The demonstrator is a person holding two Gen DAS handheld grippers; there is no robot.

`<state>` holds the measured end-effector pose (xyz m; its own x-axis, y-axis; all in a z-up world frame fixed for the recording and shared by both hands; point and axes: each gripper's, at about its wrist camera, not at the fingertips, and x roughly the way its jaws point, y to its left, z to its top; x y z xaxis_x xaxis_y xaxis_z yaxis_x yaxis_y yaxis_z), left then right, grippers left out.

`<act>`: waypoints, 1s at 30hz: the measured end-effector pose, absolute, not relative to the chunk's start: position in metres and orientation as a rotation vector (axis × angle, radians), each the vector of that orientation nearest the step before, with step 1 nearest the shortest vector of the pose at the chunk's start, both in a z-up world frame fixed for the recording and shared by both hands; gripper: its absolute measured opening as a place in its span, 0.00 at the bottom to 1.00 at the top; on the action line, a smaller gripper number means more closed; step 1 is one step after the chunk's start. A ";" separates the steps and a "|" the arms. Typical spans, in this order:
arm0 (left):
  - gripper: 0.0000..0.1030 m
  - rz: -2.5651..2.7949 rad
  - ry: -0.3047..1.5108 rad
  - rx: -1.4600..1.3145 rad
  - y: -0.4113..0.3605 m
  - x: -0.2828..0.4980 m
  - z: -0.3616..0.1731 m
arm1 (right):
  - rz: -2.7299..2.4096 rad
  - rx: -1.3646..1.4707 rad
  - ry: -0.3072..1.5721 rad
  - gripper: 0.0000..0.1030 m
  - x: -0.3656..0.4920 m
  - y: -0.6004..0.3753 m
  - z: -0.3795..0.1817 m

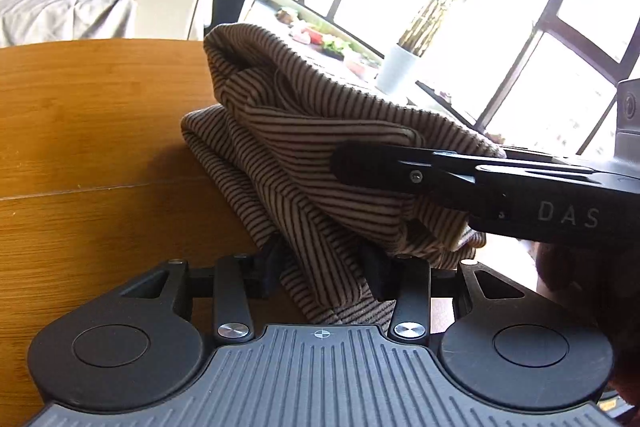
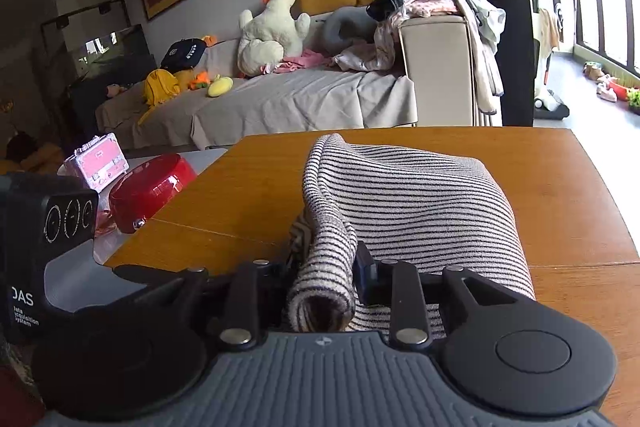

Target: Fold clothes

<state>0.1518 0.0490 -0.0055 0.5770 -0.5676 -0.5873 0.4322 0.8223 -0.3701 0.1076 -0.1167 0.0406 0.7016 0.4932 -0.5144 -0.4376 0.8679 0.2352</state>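
Pinching the striped garment (image 2: 400, 195) over the wooden table (image 2: 248, 195), both claws (image 1: 324, 267) (image 2: 324, 267) grip folds.

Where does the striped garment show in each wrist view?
Left wrist: striped garment fills the centre, bunched, running down between the left gripper fingers; the right gripper reaches in from the right edge.
Right wrist: garment lies centre to right on the table, a rolled edge between the right gripper's fingers.
Shared landmark: the wooden table.

Striped garment (image 2: 400, 203) between clamped jaws
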 end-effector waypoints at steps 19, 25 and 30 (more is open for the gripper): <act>0.60 -0.576 0.761 -0.197 0.068 0.149 0.001 | 0.520 0.168 0.639 0.31 0.109 -0.118 0.027; 0.55 -0.474 0.649 -0.267 0.113 0.146 0.040 | 0.443 -0.164 0.522 0.50 0.076 -0.067 0.017; 0.55 -0.616 0.537 -0.283 0.087 0.160 0.079 | 0.372 -0.359 0.469 0.53 0.061 -0.032 0.006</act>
